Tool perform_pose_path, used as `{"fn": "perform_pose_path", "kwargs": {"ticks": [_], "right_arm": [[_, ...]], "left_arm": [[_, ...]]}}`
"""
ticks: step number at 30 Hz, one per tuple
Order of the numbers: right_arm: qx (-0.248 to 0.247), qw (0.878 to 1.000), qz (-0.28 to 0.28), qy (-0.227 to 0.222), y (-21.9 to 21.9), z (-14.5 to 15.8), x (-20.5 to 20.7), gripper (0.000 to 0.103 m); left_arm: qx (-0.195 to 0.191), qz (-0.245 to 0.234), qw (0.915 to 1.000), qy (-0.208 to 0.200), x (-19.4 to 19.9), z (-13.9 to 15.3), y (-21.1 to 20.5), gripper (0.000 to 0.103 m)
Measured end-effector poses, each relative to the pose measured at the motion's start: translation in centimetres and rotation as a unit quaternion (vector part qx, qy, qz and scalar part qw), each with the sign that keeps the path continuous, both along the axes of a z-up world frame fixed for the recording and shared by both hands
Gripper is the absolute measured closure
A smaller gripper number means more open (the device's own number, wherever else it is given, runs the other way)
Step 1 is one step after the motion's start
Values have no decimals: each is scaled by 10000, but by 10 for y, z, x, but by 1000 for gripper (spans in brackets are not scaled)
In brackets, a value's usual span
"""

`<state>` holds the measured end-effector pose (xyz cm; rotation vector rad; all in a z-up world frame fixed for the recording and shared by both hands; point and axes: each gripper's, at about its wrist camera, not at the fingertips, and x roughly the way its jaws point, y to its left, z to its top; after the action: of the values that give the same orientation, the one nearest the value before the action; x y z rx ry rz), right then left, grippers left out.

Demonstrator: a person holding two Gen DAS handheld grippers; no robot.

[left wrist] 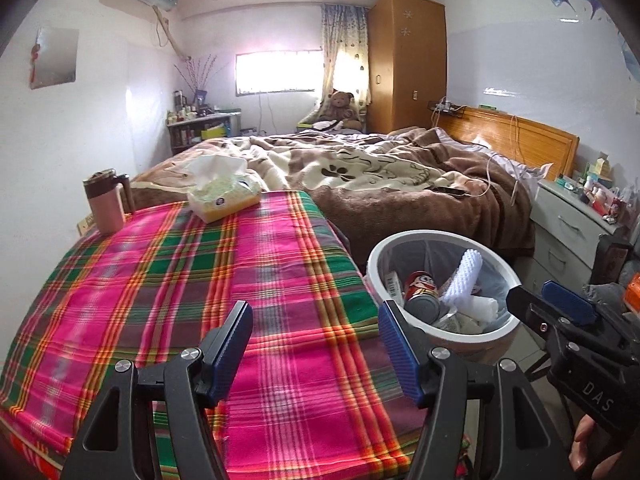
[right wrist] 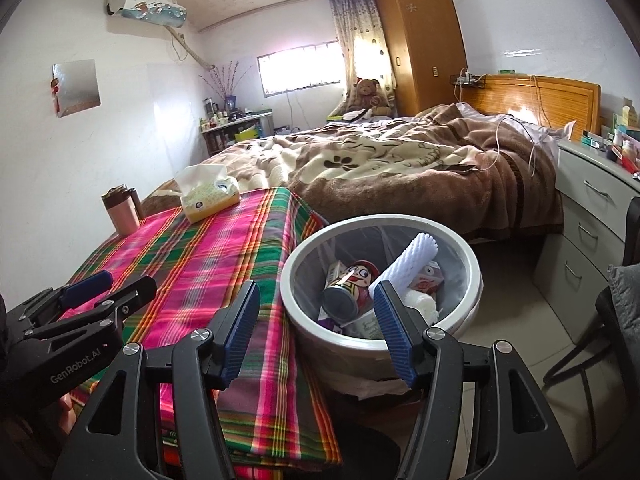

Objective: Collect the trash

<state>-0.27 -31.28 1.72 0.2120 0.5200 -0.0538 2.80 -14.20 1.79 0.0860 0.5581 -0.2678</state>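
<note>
A white round bin (left wrist: 440,330) (right wrist: 320,334) stands on the floor at the right edge of the plaid-covered table (left wrist: 180,280) (right wrist: 208,256). Inside lie a red cartoon can (left wrist: 420,292) (right wrist: 352,288), a white foam net sleeve (left wrist: 464,276) (right wrist: 412,260), small cartons and crumpled white paper. My left gripper (left wrist: 316,344) hangs open over the near part of the tablecloth, nothing between its blue pads. My right gripper (right wrist: 318,328) is open and empty, in front of the bin's near rim. Each gripper shows in the other's view, the right gripper (left wrist: 560,304) and the left gripper (right wrist: 108,284).
On the table's far end sit a yellow tissue box (left wrist: 224,196) (right wrist: 208,196) and a pink mug with a brown lid (left wrist: 106,204) (right wrist: 122,210). A bed with a brown blanket (left wrist: 380,176) lies beyond, a white drawer unit (right wrist: 592,216) to the right, a dark chair (right wrist: 616,312) beside it.
</note>
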Motion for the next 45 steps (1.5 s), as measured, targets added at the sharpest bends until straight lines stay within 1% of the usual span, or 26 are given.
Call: {"fn": "perform_pose_path", "kwargs": {"ticks": [2, 4, 7, 12, 45], "right_arm": [[13, 10000, 24, 16, 0, 0, 0, 42], [19, 10000, 10, 12, 1, 0, -1, 42], [33, 10000, -10, 12, 1, 0, -2, 42], [50, 10000, -16, 25, 3, -1, -1, 42], [28, 10000, -10, 51, 9, -1, -3, 42]], "left_arm": [[1, -32, 10000, 12, -2, -1, 0, 38], [-84, -70, 9999, 61, -2, -2, 2, 38], [-118, -37, 9999, 22, -3, -1, 5, 38], [-171, -34, 9998, 69, -4, -1, 6, 38], [-205, -19, 9998, 44, -8, 1, 9, 38]]}}
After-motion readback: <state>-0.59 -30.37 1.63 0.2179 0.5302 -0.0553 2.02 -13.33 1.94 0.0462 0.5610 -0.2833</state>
